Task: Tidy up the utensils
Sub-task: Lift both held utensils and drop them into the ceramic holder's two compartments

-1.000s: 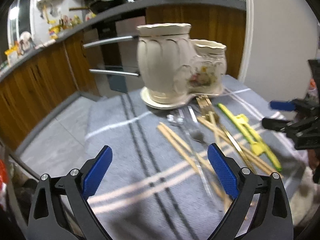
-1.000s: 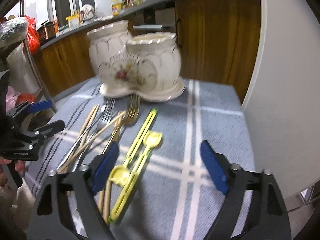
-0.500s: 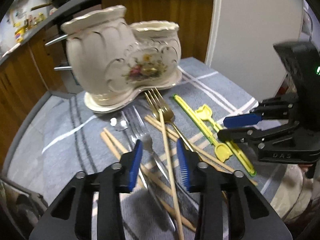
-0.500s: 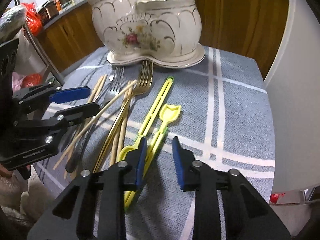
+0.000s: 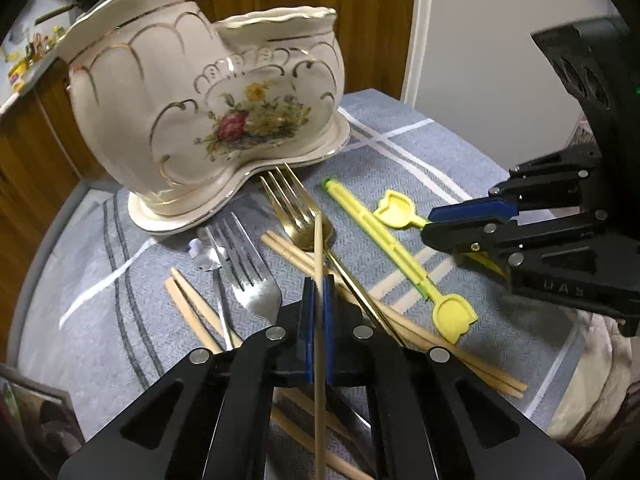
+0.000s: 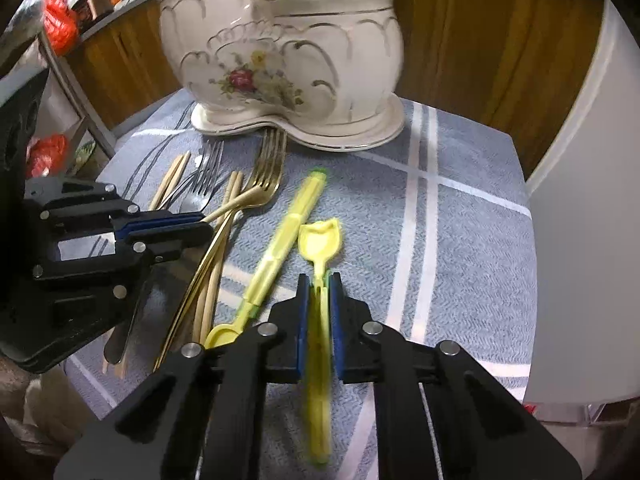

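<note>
Wooden and thin, a single chopstick (image 5: 318,264) runs straight up between the blue pads of the left gripper (image 5: 318,300) in the left wrist view; the jaws are clenched on it, pads pressed to its sides. Just left of the claw lies a silver fork (image 5: 244,272) with two more chopsticks (image 5: 192,308) beside it. Ahead of the claw, a gold fork (image 5: 298,216) points its tines at the cream ceramic holder (image 5: 208,92), which stands further ahead on the grey striped cloth (image 5: 400,148). To the claw's right lie yellow plastic utensils (image 5: 384,240), and beyond them the right gripper (image 5: 466,220) comes in from the side, clamped on a yellow handle.

In the right wrist view, the right gripper (image 6: 319,296) is shut tight on a yellow spoon (image 6: 320,240), whose shovel-shaped bowl sticks out ahead of the pads. A yellow stick-shaped piece (image 6: 288,224) lies just left of the claw. Further left, the left gripper (image 6: 192,222) pinches the chopstick above the gold fork (image 6: 260,188). The holder (image 6: 288,52) stands well ahead.
</note>
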Available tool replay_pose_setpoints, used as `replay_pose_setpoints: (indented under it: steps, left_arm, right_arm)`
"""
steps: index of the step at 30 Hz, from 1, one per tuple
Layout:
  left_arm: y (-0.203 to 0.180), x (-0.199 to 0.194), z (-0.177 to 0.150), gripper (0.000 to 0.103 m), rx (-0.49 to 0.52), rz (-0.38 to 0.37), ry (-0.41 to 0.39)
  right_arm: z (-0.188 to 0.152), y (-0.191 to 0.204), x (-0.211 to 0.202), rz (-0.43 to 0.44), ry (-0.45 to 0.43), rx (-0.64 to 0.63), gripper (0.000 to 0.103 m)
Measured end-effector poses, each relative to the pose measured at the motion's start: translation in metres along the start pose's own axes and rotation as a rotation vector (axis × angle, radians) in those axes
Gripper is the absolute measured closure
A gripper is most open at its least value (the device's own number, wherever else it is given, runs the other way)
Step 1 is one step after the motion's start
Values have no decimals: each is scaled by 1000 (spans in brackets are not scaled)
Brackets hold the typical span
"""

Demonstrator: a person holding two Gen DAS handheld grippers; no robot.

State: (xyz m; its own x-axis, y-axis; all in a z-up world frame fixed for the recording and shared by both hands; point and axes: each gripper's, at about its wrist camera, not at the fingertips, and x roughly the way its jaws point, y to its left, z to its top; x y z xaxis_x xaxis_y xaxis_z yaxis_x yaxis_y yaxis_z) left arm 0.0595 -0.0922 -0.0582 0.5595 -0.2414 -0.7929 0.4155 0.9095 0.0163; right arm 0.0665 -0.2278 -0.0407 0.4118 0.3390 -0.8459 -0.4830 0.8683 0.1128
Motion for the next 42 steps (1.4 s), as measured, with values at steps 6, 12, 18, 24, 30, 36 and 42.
replay_pose_setpoints:
  steps: [6,12,18,24,30,36,42]
  left_arm:
    - [11,-31,1,98,-37,-41,-125]
    - [38,-84,11,98,-117,-69,-322]
    - [71,-132,56,98,-177,-65,-538]
    - [101,-145,119,98,-229,-46,-704]
    - [116,-130,163,98,-282,10,-799]
    - [121,-95,172,98,-288,102,-802]
    - [127,-80,151,98,-286,105,-776]
  right_arm:
    - [-1,-7,-37,37,-179,17,93]
    - [27,4,-81,41,-445,-4,93]
    - [83,-3,-92,102,-617,82,93]
    - [134,-10,-81,140,-703,191,93]
    - [157,-21,-57,112,-762,261,93]
    - [158,-25,-24,26,-758,253,93]
    - [148,-26,-13,49,-722,251,93]
